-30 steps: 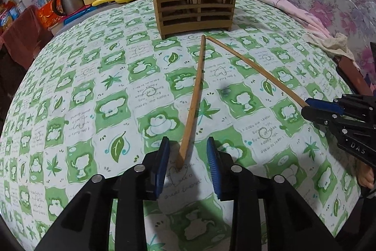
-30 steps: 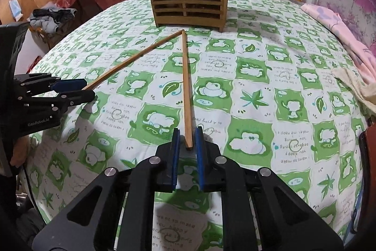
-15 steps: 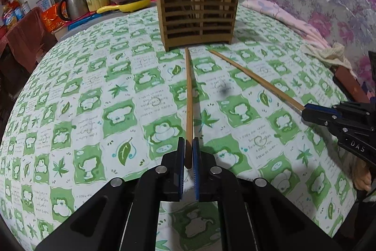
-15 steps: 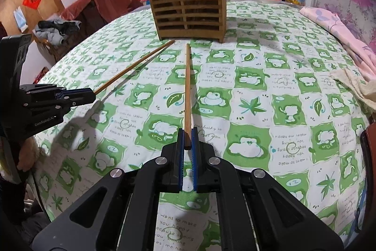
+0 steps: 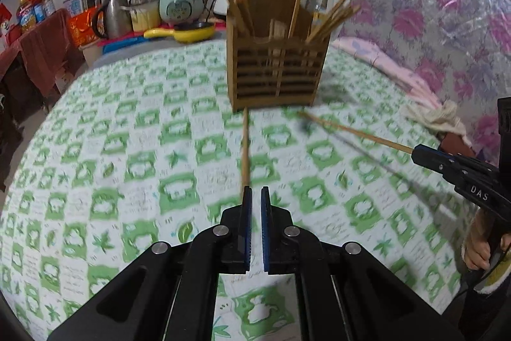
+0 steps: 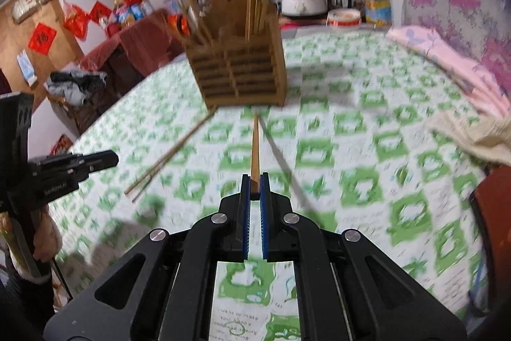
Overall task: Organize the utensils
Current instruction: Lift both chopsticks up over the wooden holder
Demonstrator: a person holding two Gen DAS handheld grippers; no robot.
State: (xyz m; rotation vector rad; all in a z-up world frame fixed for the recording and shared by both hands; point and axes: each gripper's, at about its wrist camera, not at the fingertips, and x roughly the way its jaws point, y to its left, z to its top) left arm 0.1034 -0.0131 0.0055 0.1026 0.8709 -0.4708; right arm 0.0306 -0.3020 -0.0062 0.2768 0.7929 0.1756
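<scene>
A slatted wooden utensil holder [image 5: 277,66] with several chopsticks standing in it sits on the far side of the green-patterned tablecloth [image 5: 127,168]; it also shows in the right wrist view [image 6: 239,72]. My left gripper [image 5: 255,192] looks shut on the near end of one wooden chopstick [image 5: 245,149], which points at the holder. My right gripper [image 6: 255,181] is shut on the other chopstick [image 6: 255,146], held above the cloth. Each gripper shows in the other's view: the right gripper [image 5: 424,154], the left gripper [image 6: 108,158].
A rice cooker [image 5: 180,3], kettle [image 5: 111,16] and yellow pan [image 5: 188,31] stand beyond the table's far left edge. A cream cloth [image 6: 472,133] and pink fabric [image 6: 447,59] lie at the table's right side. Both views are motion-blurred.
Both grippers have lifted their chopsticks off the cloth and the views have tilted up toward the holder. A second ago the left gripper was open around its chopstick; it has since shut.
</scene>
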